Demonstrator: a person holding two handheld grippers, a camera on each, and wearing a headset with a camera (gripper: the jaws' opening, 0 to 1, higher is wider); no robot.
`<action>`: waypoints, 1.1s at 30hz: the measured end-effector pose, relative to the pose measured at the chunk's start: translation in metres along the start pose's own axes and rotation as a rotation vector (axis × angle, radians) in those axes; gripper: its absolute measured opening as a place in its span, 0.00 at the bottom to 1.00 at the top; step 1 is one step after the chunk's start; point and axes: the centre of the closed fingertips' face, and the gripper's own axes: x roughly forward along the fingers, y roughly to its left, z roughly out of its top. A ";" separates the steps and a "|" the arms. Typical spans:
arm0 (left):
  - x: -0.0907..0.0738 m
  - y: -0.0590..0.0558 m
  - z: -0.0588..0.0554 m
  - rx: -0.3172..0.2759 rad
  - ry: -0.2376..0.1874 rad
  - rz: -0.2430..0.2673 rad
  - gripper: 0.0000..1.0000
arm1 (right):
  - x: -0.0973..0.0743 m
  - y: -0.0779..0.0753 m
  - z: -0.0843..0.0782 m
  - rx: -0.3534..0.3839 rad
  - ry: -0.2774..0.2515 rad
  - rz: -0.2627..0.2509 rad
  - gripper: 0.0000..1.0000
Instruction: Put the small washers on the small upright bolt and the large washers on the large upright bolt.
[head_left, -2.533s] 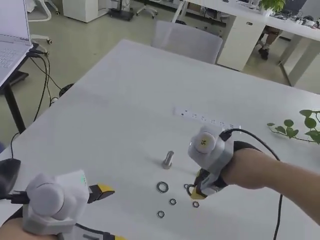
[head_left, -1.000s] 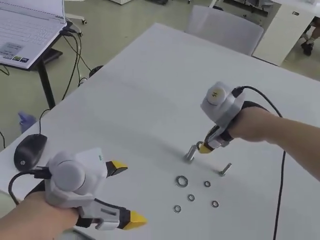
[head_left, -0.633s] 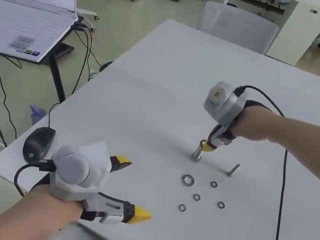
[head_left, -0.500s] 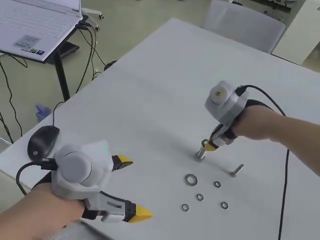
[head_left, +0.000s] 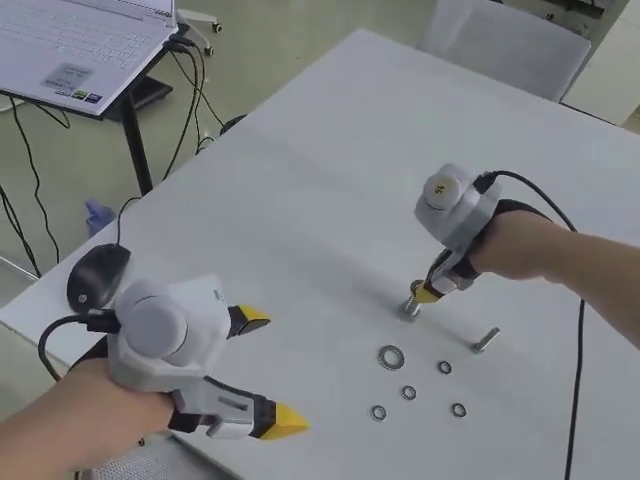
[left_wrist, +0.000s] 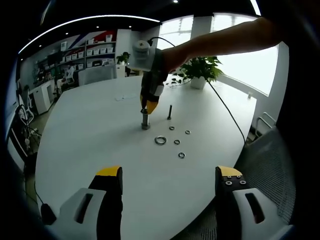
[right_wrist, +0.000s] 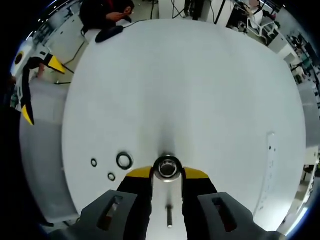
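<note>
Washer (right_wrist: 167, 167) in right claw (right_wrist: 167, 173) (over bolt (head_left: 410, 307))

The left gripper (head_left: 268, 371) is grey with yellow tips, the table (head_left: 330, 170) white, the loose washers (head_left: 390, 357) silver.

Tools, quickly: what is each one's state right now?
Left tool: open, holding nothing.
Right tool: closed on a large washer, at the top of the large bolt.

Shiny metal washers (head_left: 391, 357) and bolt (head_left: 411, 305) rest on matt white tabletop (head_left: 330, 180).
</note>
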 end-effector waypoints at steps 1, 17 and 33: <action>0.000 0.000 0.000 -0.001 0.001 0.001 0.75 | 0.002 -0.001 0.000 -0.002 0.003 0.000 0.21; 0.001 0.002 -0.004 -0.006 0.018 0.002 0.74 | 0.027 0.000 -0.005 -0.037 0.026 0.001 0.22; 0.002 0.000 -0.002 -0.012 0.020 0.001 0.72 | 0.049 -0.002 -0.008 0.007 0.018 0.009 0.22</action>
